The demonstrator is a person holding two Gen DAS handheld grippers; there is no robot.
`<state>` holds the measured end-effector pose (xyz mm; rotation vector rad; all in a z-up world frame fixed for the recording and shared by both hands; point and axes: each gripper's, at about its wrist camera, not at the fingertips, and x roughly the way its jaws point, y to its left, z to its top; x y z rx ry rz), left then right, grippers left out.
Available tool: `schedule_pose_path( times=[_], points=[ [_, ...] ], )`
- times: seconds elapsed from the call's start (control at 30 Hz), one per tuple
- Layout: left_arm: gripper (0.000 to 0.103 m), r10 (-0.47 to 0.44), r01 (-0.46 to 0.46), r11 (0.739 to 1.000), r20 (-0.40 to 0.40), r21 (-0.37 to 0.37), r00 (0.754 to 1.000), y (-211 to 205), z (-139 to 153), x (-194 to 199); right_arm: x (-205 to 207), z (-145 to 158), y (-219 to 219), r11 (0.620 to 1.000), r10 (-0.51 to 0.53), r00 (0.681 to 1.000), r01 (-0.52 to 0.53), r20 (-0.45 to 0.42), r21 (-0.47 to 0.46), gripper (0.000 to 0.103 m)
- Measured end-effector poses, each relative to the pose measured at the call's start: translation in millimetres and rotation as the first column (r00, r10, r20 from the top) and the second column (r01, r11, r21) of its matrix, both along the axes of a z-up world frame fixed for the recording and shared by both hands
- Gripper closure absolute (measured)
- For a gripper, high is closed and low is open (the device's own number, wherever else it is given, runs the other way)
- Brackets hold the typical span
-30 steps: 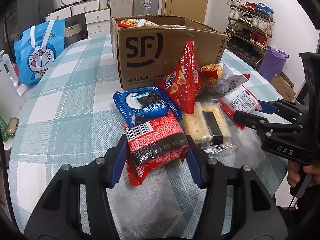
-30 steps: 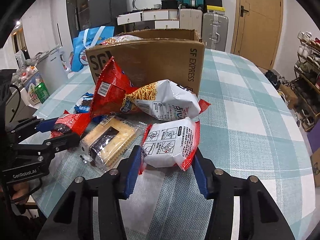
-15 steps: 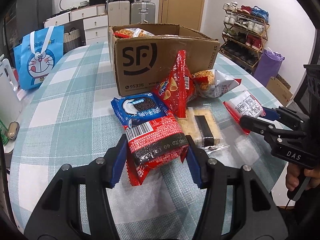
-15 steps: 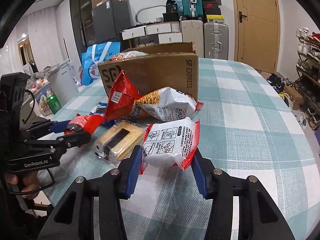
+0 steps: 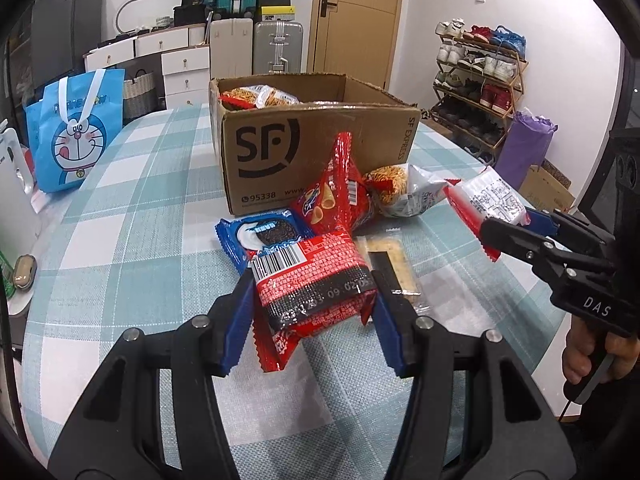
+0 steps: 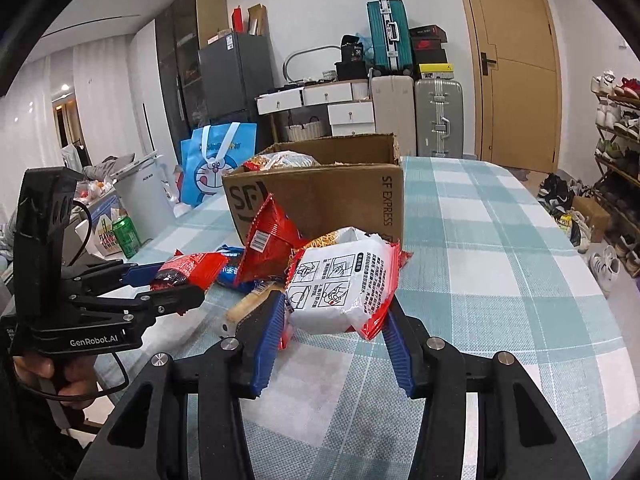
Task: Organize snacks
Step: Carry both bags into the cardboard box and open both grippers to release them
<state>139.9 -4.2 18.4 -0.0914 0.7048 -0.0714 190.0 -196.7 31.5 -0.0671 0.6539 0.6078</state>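
Observation:
My left gripper (image 5: 312, 316) is shut on a red snack packet (image 5: 312, 276) with a barcode and holds it above the checked table. My right gripper (image 6: 334, 332) is shut on a white and red noodle packet (image 6: 344, 280), also lifted; it shows in the left wrist view (image 5: 490, 200) too. The open SF cardboard box (image 5: 316, 148) stands behind, with a noodle bag (image 5: 260, 98) inside. On the table lie a blue cookie pack (image 5: 264, 234), a red chip bag (image 5: 336, 196), a noodle bag (image 5: 404, 194) and a clear cracker pack (image 5: 390, 264).
A blue Doraemon bag (image 5: 78, 136) stands at the table's far left. A green can (image 6: 126, 236) and a white appliance (image 6: 146, 192) sit left of the table. A shoe rack (image 5: 480, 84) and a purple bag (image 5: 522, 150) stand to the right.
Both grippers have risen with their packets, lifting them higher off the table. The box and the loose snacks have not moved.

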Motion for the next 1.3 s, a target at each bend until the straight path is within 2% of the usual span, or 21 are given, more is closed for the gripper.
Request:
schedule_pose_path(
  times=[0.63, 1.3],
  points=[
    [0.051, 0.008, -0.007, 1.000, 0.077, -0.016, 0.997, -1.7, 36.5, -9.1, 0.3, 20.9, -2.9, 0.997, 0.003, 0.999, -0.006, 0.042, 0.082, 0.054],
    [0.051, 0.025, -0.028, 0.999, 0.163, 0.019, 0.986, -2.1, 95.9, 44.7, 32.8, 60.2, 15.2, 0.992, 0.010, 0.995, -0.023, 0.101, 0.124, 0.054]
  ],
)
